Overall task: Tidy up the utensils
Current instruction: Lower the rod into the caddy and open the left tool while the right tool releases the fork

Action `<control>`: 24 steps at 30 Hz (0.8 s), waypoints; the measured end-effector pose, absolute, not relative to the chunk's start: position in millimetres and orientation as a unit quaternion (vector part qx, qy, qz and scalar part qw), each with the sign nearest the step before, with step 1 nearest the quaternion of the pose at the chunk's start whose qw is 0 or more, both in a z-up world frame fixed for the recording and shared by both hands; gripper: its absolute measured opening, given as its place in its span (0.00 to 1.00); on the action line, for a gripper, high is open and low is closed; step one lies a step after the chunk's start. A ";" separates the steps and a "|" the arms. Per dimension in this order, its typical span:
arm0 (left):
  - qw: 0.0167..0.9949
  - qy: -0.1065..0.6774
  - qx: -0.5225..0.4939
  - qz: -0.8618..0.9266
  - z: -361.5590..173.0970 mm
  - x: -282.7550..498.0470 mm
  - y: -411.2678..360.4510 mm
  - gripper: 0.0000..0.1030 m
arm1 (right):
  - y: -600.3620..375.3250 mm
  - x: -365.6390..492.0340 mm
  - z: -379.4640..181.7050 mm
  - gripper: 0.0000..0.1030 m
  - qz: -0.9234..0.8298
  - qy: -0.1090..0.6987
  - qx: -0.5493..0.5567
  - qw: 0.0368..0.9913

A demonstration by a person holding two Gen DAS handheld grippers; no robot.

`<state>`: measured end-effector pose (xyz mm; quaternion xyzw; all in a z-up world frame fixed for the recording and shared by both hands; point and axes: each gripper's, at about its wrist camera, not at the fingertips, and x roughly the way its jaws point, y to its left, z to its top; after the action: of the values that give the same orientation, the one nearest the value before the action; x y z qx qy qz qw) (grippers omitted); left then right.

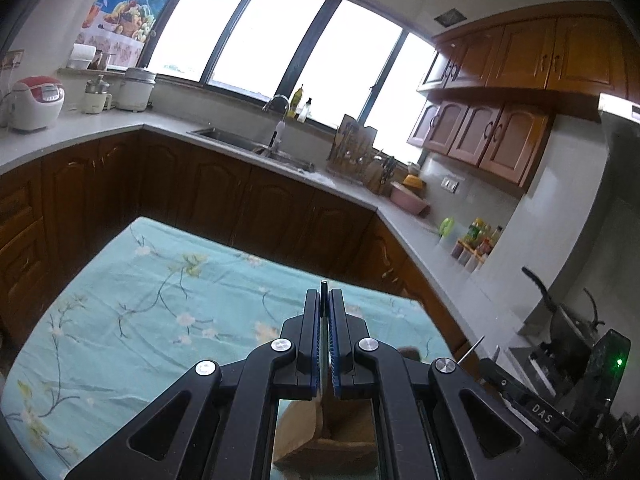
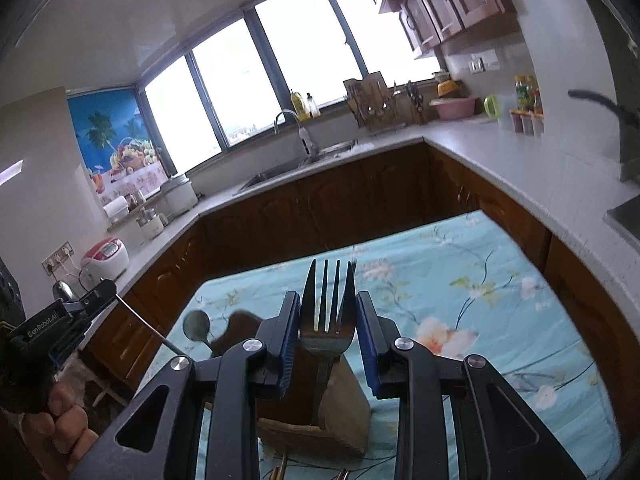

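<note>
My left gripper (image 1: 324, 300) is shut on a thin dark utensil handle (image 1: 324, 286) whose tip sticks up between the pads; it shows in the right wrist view as a long thin rod (image 2: 142, 322) held by the left gripper. My right gripper (image 2: 328, 308) has its jaws around the head of a metal fork (image 2: 329, 304), tines up, with small gaps at both sides. The fork's handle goes down into a wooden utensil holder (image 2: 344, 404) on the table. The holder also shows below my left gripper (image 1: 320, 428). A spoon (image 2: 197, 326) stands at the left of the holder.
The table has a light blue floral cloth (image 1: 140, 320). Dark wooden cabinets and a grey counter with a sink (image 1: 256, 146) run around behind it. A stove with pans (image 1: 568, 328) is at the right. More utensil tips (image 2: 280, 468) lie at the bottom edge.
</note>
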<state>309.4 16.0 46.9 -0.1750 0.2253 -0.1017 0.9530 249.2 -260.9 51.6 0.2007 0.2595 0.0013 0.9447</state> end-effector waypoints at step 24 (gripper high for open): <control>0.946 0.270 -0.139 -0.112 41.4 332.4 13.7 0.07 | -250.7 267.2 26.4 0.28 0.020 0.305 0.211 0.928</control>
<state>332.4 13.7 41.4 -0.1391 0.2699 -0.1124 0.9461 267.2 -250.7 26.4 0.2114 0.3048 0.0200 0.9285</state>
